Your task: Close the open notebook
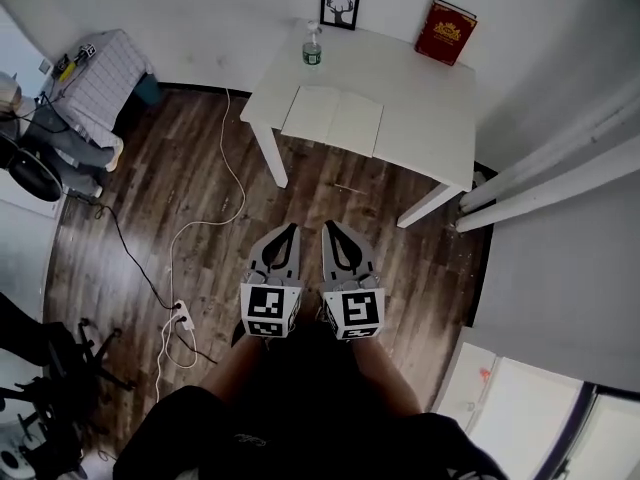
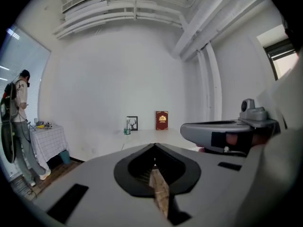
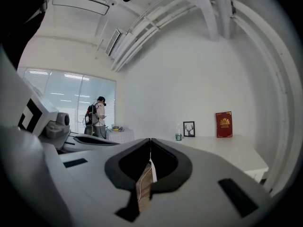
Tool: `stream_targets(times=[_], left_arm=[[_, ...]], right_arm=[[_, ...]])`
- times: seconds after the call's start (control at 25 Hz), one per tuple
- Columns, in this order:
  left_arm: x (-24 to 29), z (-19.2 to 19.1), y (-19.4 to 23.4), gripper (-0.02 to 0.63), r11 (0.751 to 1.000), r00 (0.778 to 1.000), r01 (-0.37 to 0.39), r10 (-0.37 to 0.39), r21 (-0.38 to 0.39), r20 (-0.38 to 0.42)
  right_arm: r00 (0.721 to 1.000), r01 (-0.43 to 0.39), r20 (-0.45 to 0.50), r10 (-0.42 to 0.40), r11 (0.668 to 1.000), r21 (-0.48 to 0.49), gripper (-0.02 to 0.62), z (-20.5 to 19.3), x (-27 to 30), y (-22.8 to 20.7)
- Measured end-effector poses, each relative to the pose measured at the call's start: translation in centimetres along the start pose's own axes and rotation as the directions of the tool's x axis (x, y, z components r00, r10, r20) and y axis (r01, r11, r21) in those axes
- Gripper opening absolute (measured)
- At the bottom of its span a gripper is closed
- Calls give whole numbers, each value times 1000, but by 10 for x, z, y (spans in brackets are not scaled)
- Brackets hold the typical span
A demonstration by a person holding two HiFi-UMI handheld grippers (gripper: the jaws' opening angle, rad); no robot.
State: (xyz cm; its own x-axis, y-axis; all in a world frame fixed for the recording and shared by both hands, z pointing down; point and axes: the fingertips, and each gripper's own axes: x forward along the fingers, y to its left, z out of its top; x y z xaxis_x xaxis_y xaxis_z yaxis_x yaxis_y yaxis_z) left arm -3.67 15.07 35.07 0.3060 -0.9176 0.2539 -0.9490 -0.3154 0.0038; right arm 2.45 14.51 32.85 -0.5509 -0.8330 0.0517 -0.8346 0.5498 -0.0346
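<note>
An open notebook (image 1: 333, 120) with blank white pages lies flat near the front edge of a white table (image 1: 430, 103) in the head view. My left gripper (image 1: 292, 228) and right gripper (image 1: 328, 226) hang side by side over the wood floor, well short of the table, both pointing toward it. Each has its jaws together with nothing between them. In the left gripper view the left gripper (image 2: 154, 144) is shut and the table (image 2: 151, 135) lies far ahead. The right gripper (image 3: 150, 139) is likewise shut in its own view.
On the table stand a green-capped bottle (image 1: 312, 46), a small framed deer picture (image 1: 340, 7) and a red book (image 1: 446, 31) against the wall. A white cable and power strip (image 1: 184, 317) lie on the floor at left. A person (image 2: 16, 122) stands by a covered side table (image 1: 98, 78).
</note>
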Motion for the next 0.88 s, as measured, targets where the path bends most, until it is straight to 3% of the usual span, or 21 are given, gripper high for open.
stream_targets(times=[0.16, 0.52, 0.88], left_arm=[[11, 4, 11, 3, 1000, 1000, -18, 18, 3, -5], [65, 4, 29, 3, 1000, 1000, 17, -18, -12, -25], [98, -18, 83, 3, 998, 996, 16, -22, -65, -89]], right_arm=[[1000, -29, 1, 29, 1000, -2, 23, 3, 16, 2], [999, 10, -41, -10, 1000, -1, 23, -8, 57, -30], [992, 20, -124, -15, 999, 35, 23, -37, 110, -22]])
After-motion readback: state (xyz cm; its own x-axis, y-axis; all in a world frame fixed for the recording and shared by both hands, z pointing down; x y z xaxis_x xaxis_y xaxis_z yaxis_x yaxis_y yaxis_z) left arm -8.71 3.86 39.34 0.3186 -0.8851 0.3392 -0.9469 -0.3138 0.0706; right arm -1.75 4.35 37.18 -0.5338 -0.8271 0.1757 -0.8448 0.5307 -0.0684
